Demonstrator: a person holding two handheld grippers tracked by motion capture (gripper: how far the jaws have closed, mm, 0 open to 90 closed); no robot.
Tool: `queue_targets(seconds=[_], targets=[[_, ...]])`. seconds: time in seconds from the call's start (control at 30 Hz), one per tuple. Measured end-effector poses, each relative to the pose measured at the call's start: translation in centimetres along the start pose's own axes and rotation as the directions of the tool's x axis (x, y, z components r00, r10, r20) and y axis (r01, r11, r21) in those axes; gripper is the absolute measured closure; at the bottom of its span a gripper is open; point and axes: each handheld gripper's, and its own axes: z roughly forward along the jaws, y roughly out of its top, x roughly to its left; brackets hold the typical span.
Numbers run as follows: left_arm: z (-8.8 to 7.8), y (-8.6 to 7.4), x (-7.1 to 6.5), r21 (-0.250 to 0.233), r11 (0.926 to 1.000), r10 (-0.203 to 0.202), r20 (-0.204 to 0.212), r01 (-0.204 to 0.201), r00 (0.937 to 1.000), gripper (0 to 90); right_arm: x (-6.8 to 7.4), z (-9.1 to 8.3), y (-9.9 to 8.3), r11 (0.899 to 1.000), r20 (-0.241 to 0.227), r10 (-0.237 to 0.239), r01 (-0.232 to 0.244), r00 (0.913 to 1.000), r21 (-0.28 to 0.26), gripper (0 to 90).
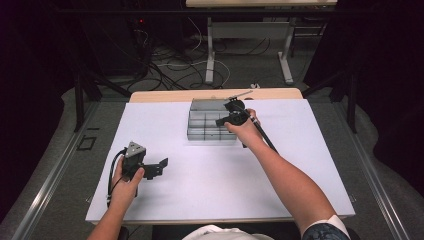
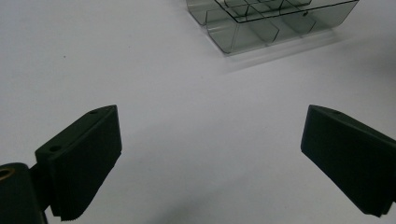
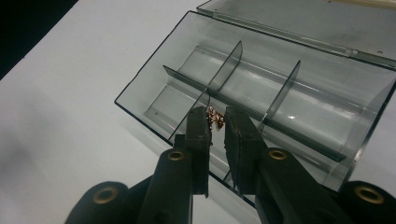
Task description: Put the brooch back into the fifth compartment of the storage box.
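Note:
A clear grey compartment box [image 1: 205,131] with dividers stands at the far middle of the white sheet, its lid [image 3: 303,18] folded back. My right gripper [image 1: 226,116] hovers over the box's right side. In the right gripper view that gripper [image 3: 216,123] is shut on a small copper-coloured piece [image 3: 215,116], held above a front compartment by a divider [image 3: 224,70]. My left gripper [image 1: 158,168] rests low at the sheet's left front. In the left gripper view its jaws [image 2: 210,154] stand wide open over bare sheet, with the box [image 2: 261,28] farther off.
The white sheet [image 1: 280,165] covers the table top; a wooden edge [image 1: 165,96] shows behind it. Beyond the table are another table's legs [image 1: 210,55] and loose cables [image 1: 165,65] on the floor. Dark curtains close both sides.

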Motion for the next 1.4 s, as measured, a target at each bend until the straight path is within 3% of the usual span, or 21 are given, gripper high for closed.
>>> queue_targets(seconds=[0.63,0.83,1.4], targets=[[0.0,0.0,0.0,0.000,1.0000,0.003,0.001,-0.003,1.0000,5.2,0.7,2.0,-0.5,0.998,-0.001,-0.068,0.068,0.9977,0.007,80.2],[0.1,0.0,-0.1,-0.006,1.0000,-0.005,0.005,0.005,1.0000,5.2,0.9,2.6,-0.6,0.993,0.008,-0.115,0.114,0.9934,0.012,80.2],[0.0,0.0,0.0,-0.001,1.0000,0.003,0.004,-0.003,1.0000,5.2,1.1,4.0,-1.1,0.985,0.019,-0.167,0.166,0.9858,0.044,80.2]])
